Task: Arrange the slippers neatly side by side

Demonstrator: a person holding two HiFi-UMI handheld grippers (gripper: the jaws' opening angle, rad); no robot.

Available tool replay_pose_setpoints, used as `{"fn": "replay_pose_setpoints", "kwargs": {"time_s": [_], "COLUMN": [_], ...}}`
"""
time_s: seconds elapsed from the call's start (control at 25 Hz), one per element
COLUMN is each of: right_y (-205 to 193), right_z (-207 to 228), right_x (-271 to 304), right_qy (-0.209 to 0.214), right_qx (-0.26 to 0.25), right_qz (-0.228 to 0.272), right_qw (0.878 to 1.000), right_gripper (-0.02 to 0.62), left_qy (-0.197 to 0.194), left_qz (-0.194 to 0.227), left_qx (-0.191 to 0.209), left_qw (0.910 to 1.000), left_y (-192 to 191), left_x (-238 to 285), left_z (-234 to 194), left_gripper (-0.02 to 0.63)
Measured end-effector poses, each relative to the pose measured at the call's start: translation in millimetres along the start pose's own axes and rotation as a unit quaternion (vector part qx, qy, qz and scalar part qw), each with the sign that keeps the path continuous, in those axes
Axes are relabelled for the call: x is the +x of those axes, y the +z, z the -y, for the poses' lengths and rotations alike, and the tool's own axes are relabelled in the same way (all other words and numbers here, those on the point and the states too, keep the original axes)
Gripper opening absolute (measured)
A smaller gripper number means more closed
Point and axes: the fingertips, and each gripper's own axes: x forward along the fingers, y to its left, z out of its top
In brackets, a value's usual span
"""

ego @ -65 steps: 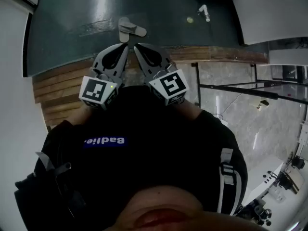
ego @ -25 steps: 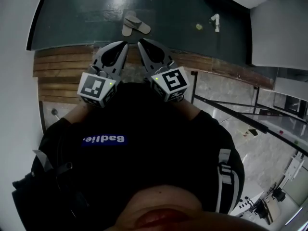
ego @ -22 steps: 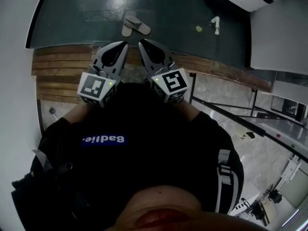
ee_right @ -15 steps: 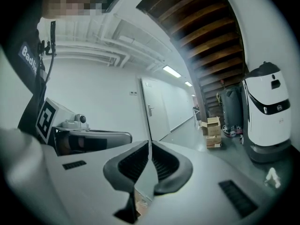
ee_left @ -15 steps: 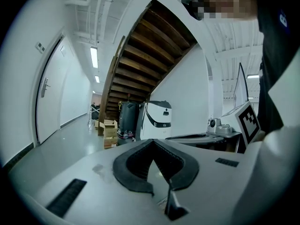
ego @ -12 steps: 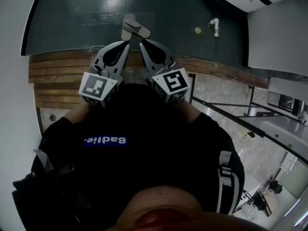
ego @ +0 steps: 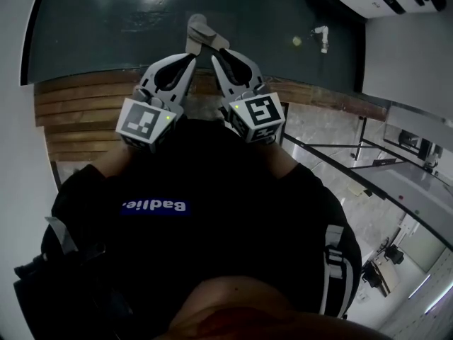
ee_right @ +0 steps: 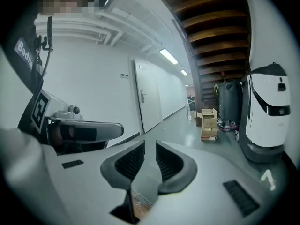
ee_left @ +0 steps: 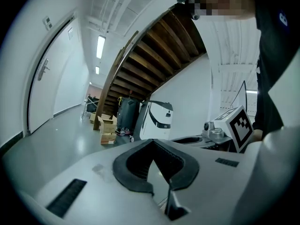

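Two grey slippers (ego: 203, 34) lie crossed over each other on the dark green floor, seen only in the head view. Both grippers are held in front of the person's chest and point toward them. The left gripper (ego: 190, 57) has its pads meeting at the tip (ee_left: 152, 142), shut with nothing in it. The right gripper (ego: 216, 52) shows a narrow gap between its pads (ee_right: 150, 144); its jaws are opening and nothing is between them. The tips of both hang just short of the slippers in the head view. Neither gripper view shows the slippers.
Wooden steps (ego: 85, 105) lie between the person and the green floor. A small white object (ego: 322, 34) and a yellow-green ball (ego: 298, 41) lie to the slippers' right. A white machine (ee_right: 265, 111), cardboard boxes (ee_left: 108, 125) and a door (ee_right: 149, 97) line the hallway.
The head view has shifted, so the slippers now sit just beyond the gripper tips. Both grippers have come slightly up and forward in that view.
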Motion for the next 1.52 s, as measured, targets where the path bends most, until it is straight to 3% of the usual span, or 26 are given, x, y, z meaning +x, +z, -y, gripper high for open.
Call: {"fn": "replay_pose_setpoints", "kwargs": {"time_s": [0.44, 0.8, 1.0, 1.52], "right_y": [-12, -27, -42, -142], "right_z": [-8, 5, 33, 128], "right_x": [56, 75, 87, 140], "right_qy": [-0.016, 0.022, 0.029, 0.023], "right_qx": [-0.042, -0.037, -0.058, -0.082], "right_qz": [-0.067, -0.066, -0.077, -0.177], "right_qw": [0.997, 0.997, 0.995, 0.981], "right_gripper": [0.08, 0.08, 0.103, 0.144], "left_qy": [0.003, 0.046, 0.076, 0.127], "left_qz": [0.006, -0.003, -0.012, -0.05], "left_qx": [-0.022, -0.013, -0.02, -0.032], "left_qw": [0.9997, 0.9988, 0.9968, 0.9901], "left_y": [-5, -8, -12, -44], "left_x": [-13, -5, 8, 35], "left_z": [-61, -68, -70, -74], "left_gripper": [0.002, 0.002, 0.002, 0.002]}}
